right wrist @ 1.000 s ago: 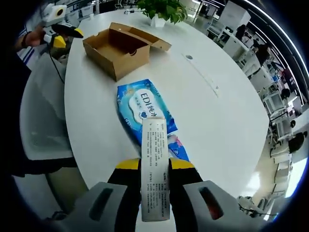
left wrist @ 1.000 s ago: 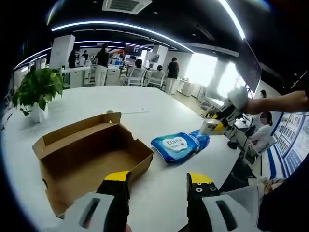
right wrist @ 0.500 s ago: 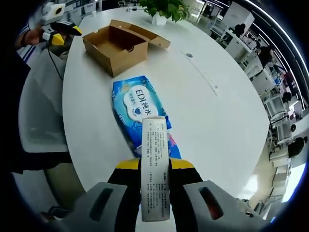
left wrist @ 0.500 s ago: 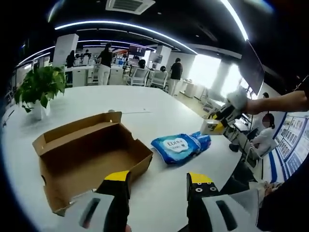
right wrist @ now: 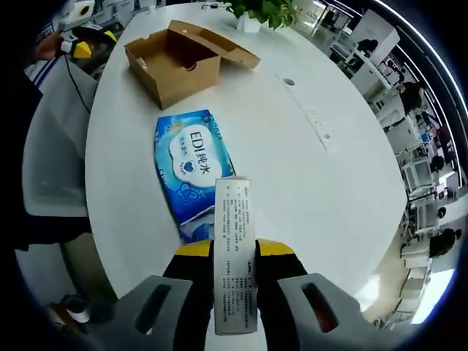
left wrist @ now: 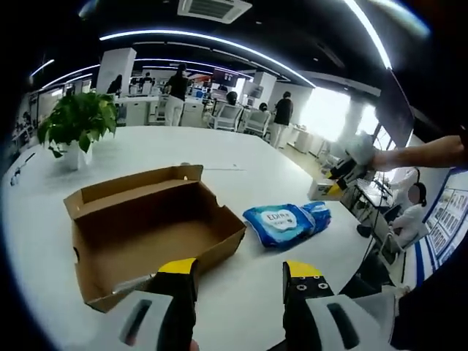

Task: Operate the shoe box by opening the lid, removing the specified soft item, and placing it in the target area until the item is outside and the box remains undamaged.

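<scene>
The open cardboard shoe box (left wrist: 150, 230) lies on the white table (left wrist: 219, 164), its inside bare and its lid folded back. To its right lies a blue wipes pack (left wrist: 284, 221). My left gripper (left wrist: 240, 272) stands open, just in front of the box's near edge, with nothing between its jaws. In the right gripper view my right gripper (right wrist: 234, 252) is shut on a small white printed box (right wrist: 234, 248), held above the wipes pack (right wrist: 189, 170). The shoe box (right wrist: 174, 60) sits farther off. My right gripper (left wrist: 344, 172) also shows at the right of the left gripper view.
A potted plant (left wrist: 77, 128) stands at the table's far left. A power socket strip (right wrist: 311, 113) runs across the table top. Grey chairs (right wrist: 51, 153) line the table's edge. People stand among desks in the background.
Both views have shifted with the hands. The right gripper has drawn back a little from the wipes pack, still holding the white box. The left gripper stays open.
</scene>
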Demonstrator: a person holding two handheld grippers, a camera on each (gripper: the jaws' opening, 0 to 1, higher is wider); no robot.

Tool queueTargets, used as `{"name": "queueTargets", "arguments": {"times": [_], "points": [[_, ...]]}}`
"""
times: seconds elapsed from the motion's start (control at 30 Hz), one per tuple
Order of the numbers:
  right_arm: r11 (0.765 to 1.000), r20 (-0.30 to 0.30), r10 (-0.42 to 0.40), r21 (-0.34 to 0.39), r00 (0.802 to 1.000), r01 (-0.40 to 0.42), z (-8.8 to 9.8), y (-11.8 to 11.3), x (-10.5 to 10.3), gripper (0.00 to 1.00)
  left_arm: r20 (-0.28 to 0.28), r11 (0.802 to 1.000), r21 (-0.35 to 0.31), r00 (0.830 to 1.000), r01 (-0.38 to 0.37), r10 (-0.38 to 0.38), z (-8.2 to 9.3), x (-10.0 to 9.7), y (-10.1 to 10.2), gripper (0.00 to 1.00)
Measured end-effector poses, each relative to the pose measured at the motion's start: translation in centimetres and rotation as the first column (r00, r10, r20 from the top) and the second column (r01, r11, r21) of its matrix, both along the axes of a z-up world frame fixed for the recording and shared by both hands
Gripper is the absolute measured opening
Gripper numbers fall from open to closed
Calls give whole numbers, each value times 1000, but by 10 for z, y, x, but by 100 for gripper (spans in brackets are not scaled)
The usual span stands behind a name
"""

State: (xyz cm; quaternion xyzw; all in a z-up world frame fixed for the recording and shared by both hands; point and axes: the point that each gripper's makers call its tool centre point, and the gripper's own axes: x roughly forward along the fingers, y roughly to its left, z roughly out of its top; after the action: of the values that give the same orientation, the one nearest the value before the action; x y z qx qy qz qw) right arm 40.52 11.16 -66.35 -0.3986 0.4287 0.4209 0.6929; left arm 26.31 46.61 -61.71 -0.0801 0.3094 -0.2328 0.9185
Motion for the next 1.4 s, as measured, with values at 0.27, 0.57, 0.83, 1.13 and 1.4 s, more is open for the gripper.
{"name": "queueTargets", "arguments": {"times": [0.27,0.57,0.83,1.13,1.4], "points": [[997,1,56,-52,998,-56,-13,-2,18,18,-10,999,6,999,-53,53,-2,-2,14,47],[994,0,87,-66,996,-87,-22,1,37,18,-15,995,12,995,-99,99,-3,-3,23,47],[991,-14,109,-77,994,-110,-34,6,45,18,-18,991,18,991,-133,134,-3,-4,31,47],[987,-22,125,-100,992,-127,-46,7,55,19,-27,985,14,985,-171,172,-6,-8,36,47],[982,-41,145,-118,989,-149,-59,6,57,19,-36,980,8,979,-201,201,-9,-11,39,47]]}}
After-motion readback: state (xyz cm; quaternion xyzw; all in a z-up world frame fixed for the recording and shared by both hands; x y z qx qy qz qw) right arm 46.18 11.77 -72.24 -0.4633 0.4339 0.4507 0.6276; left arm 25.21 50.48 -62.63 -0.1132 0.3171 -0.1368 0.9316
